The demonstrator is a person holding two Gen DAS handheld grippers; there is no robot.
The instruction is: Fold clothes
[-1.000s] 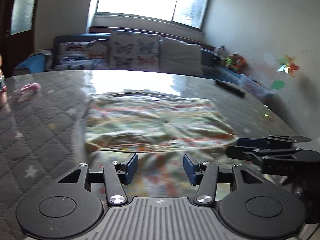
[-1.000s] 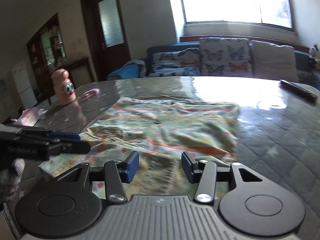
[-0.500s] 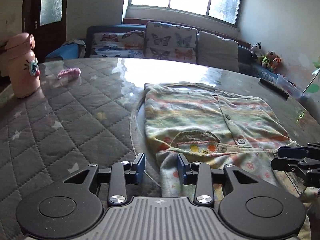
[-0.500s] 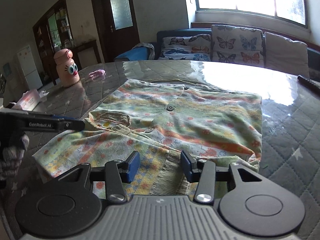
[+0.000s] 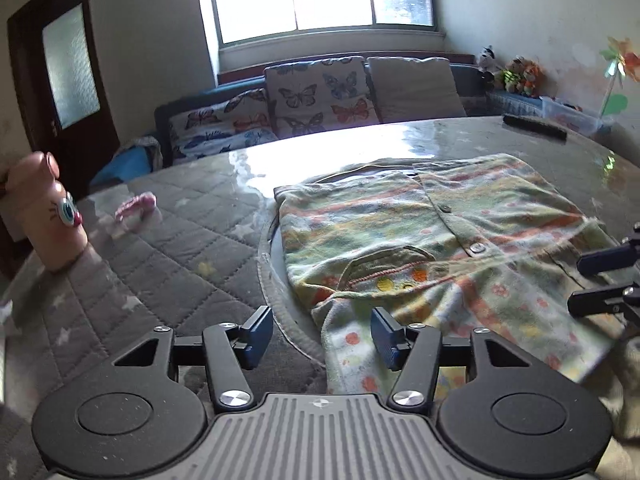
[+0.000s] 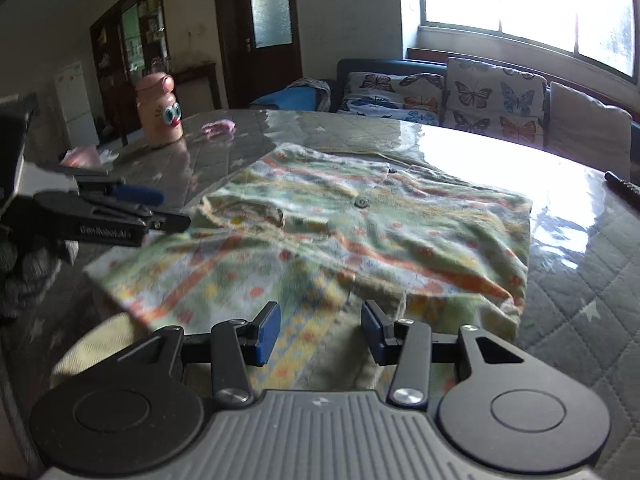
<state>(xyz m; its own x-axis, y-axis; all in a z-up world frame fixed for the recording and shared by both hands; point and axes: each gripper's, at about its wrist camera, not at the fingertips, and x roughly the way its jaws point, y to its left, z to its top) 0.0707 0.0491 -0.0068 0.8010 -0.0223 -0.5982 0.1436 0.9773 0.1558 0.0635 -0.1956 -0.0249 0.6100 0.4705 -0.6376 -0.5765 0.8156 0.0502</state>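
While the striped, floral-print cardigan (image 5: 424,236) lies spread across the glossy quilted table cover (image 5: 168,248), filling the centre and right of the left wrist view, the left gripper (image 5: 322,338) sits at the bottom centre with its blue-padded jaws spread wide and nothing between them; the garment's near hem runs up just inside the right-hand pad, so most of the cloth lies ahead and to the right of it. In the right wrist view the right gripper (image 6: 320,332) is likewise spread and empty, with the cardigan's folded lower edge directly ahead of and beneath its fingers, the cloth reaching toward the upper right of the frame. Each tool shows in the other's view: the right one at the right edge, over the cloth, the left one at the left edge beside the garment's corner. A pink cartoon-faced bottle (image 5: 48,216) stands at the left of the left wrist view, a small pink item (image 5: 134,206) near it, and a dark remote (image 5: 534,126) lies at the upper right. Compared with half a second ago, both pairs of jaws have opened wider, and the left camera has pulled slightly back, the cardigan sitting further right in frame.
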